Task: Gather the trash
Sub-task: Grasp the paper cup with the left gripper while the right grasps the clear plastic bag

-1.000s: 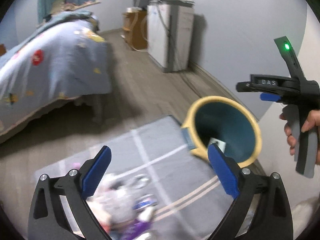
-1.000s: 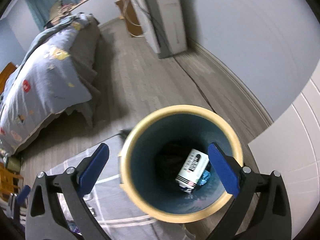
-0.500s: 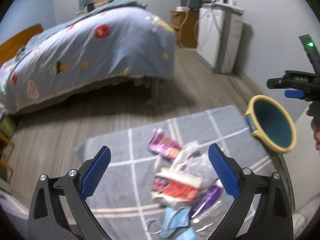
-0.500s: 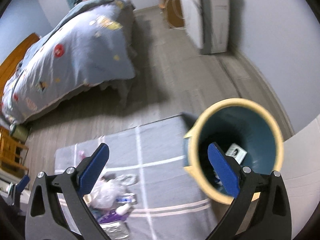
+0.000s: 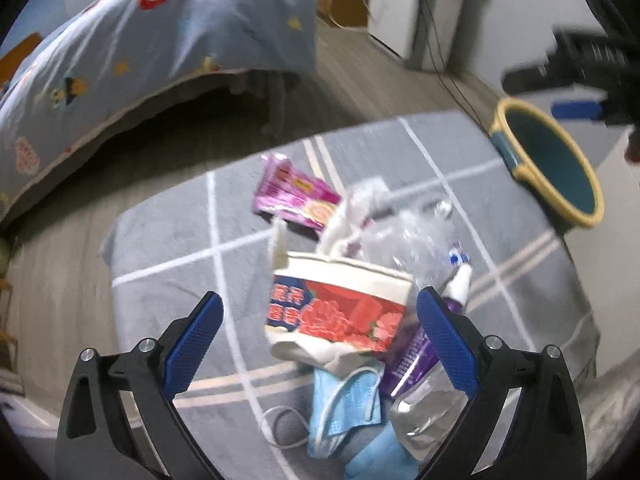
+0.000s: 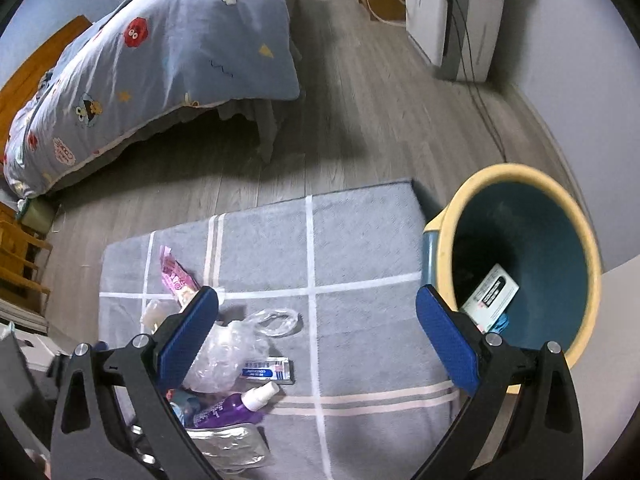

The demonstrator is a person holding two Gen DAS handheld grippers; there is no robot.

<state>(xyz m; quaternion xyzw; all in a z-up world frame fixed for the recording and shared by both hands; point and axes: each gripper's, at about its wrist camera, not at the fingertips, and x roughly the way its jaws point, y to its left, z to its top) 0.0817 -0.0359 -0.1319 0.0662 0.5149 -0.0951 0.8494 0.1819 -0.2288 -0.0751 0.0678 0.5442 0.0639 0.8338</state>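
Observation:
A pile of trash lies on a grey rug (image 5: 168,240): a red-and-white noodle cup (image 5: 340,308), a pink wrapper (image 5: 292,196), a clear plastic bag (image 5: 416,236), a purple spray bottle (image 6: 236,404) and a blue face mask (image 5: 344,408). My left gripper (image 5: 320,336) is open, its jaws either side of the cup, just above it. A teal bin with a yellow rim (image 6: 516,264) stands at the rug's right edge and holds a white box (image 6: 490,294). My right gripper (image 6: 318,334) is open and empty, above the rug between pile and bin.
A bed with a blue patterned quilt (image 6: 160,56) stands beyond the rug. A white appliance with cables (image 6: 456,12) stands by the far wall. Wooden furniture (image 6: 16,248) is at the left. Wood floor surrounds the rug.
My left gripper swung from the bin to the trash pile and came down over the noodle cup. My right gripper drew back from over the bin, leftwards above the rug.

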